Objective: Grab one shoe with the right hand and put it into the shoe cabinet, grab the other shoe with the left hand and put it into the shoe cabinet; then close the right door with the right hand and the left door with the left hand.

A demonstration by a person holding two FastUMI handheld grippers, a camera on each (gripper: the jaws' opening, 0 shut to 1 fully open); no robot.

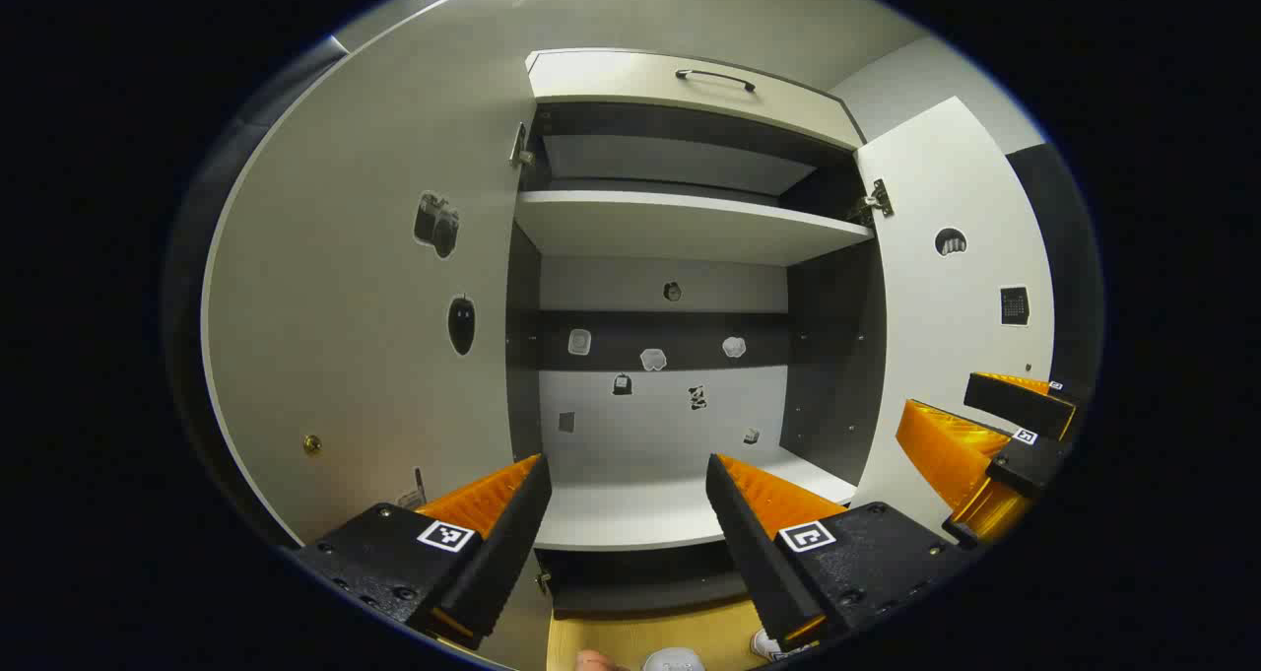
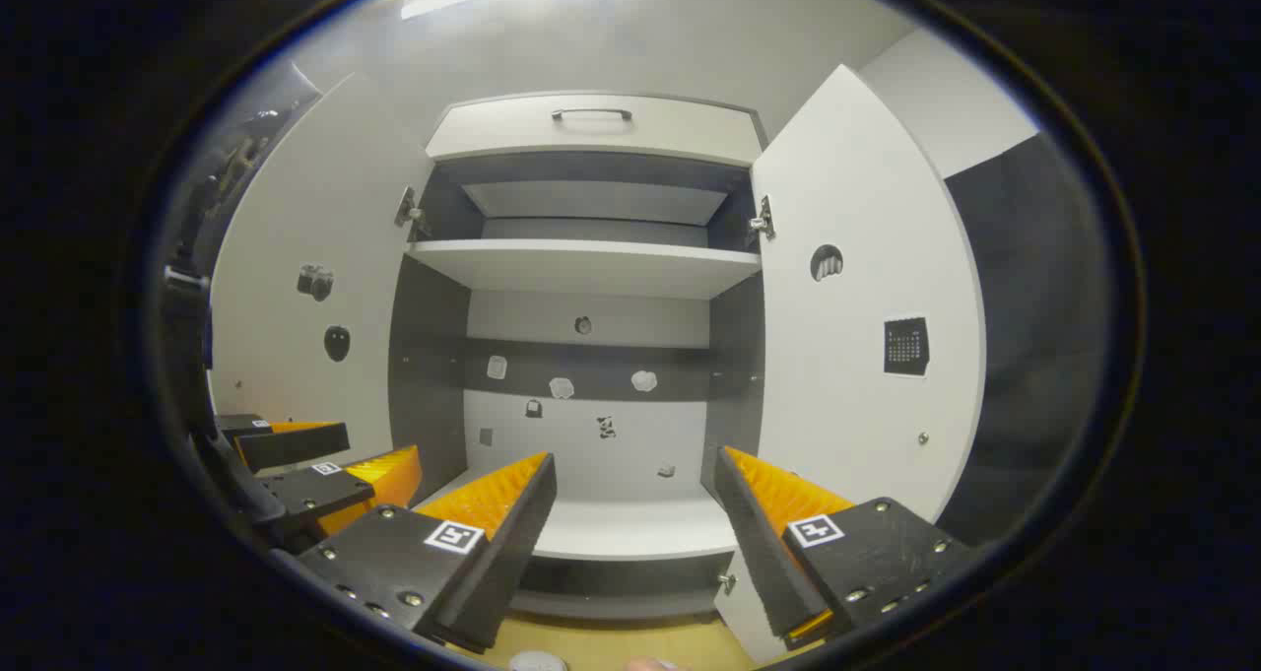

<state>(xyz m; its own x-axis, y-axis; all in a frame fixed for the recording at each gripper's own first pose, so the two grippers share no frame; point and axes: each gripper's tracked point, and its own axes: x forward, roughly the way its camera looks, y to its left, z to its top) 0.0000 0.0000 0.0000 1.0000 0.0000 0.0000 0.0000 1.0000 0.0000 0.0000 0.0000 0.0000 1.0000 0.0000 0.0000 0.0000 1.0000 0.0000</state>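
Shoe cabinet (image 1: 680, 223) ahead, both doors swung wide: left door (image 1: 374, 287), right door (image 1: 951, 297). Lower shelf (image 1: 630, 508) bare. Left gripper (image 1: 626, 543) held before opening, jaws released, nothing between them. Right gripper (image 2: 635, 543) alongside, jaws released, nothing between them. White shoe (image 1: 675, 659) partly visible at bottom edge of left gripper view, on yellow floor (image 1: 640, 637) below cabinet. Second shoe (image 1: 768, 644) just beside it.

One shoe cabinet (image 2: 591, 257), two open doors (image 2: 847, 336), two grippers (image 2: 635, 513), one drawer handle (image 2: 591, 113).
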